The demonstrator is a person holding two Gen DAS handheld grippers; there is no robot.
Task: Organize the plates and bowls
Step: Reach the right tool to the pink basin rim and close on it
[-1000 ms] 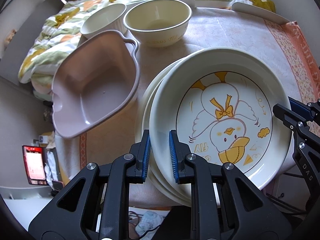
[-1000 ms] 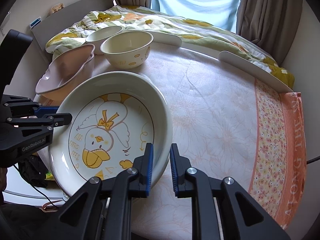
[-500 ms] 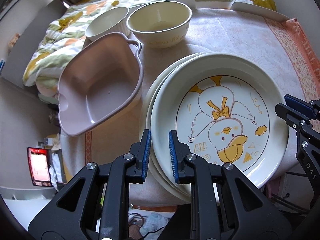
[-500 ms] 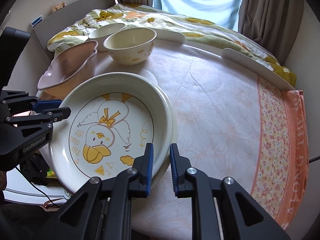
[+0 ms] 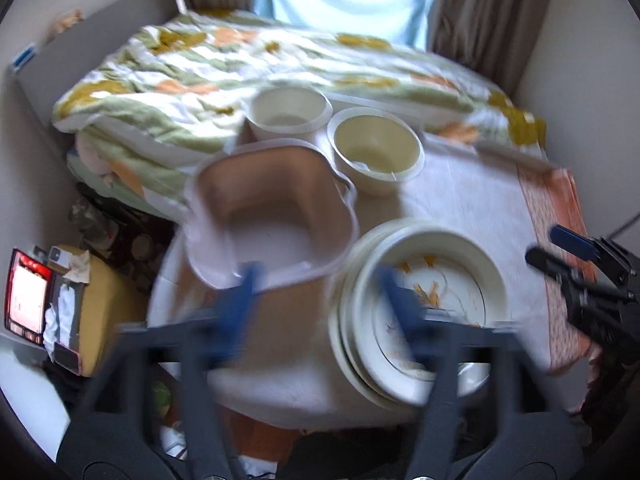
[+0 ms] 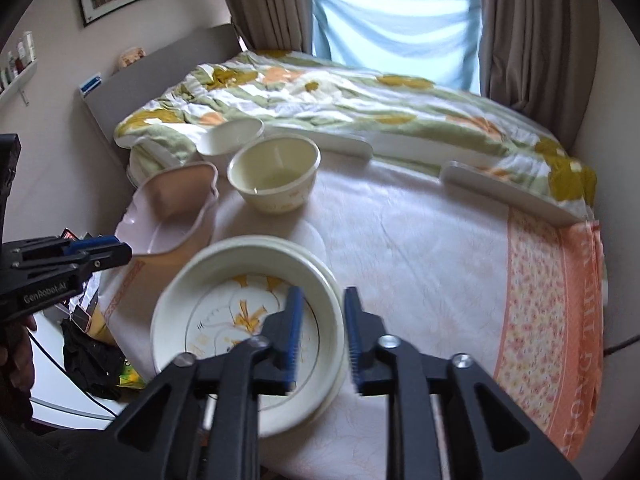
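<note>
A cream plate with a yellow duck drawing (image 5: 436,304) (image 6: 224,320) lies on top of a stack of cream plates (image 5: 352,344) at the table's front edge. My left gripper (image 5: 320,300) is open wide and blurred, raised above the table between the plates and a pink square dish (image 5: 272,224) (image 6: 172,212). My right gripper (image 6: 320,332) is open, its jaws either side of the plate's right rim, above it. A cream bowl (image 5: 376,152) (image 6: 276,172) and a white bowl (image 5: 288,114) (image 6: 232,136) stand behind.
The table has a pale floral cloth (image 6: 420,248) with an orange border (image 6: 552,320) at the right. A bed with a floral quilt (image 6: 340,100) lies behind. Two white rails (image 6: 508,192) edge the table's far side. Clutter sits on the floor (image 5: 68,300) to the left.
Both grippers let go of the duck plate, which now rests on the stack. Both opened, lifted and pulled back; the left one swings with blur.
</note>
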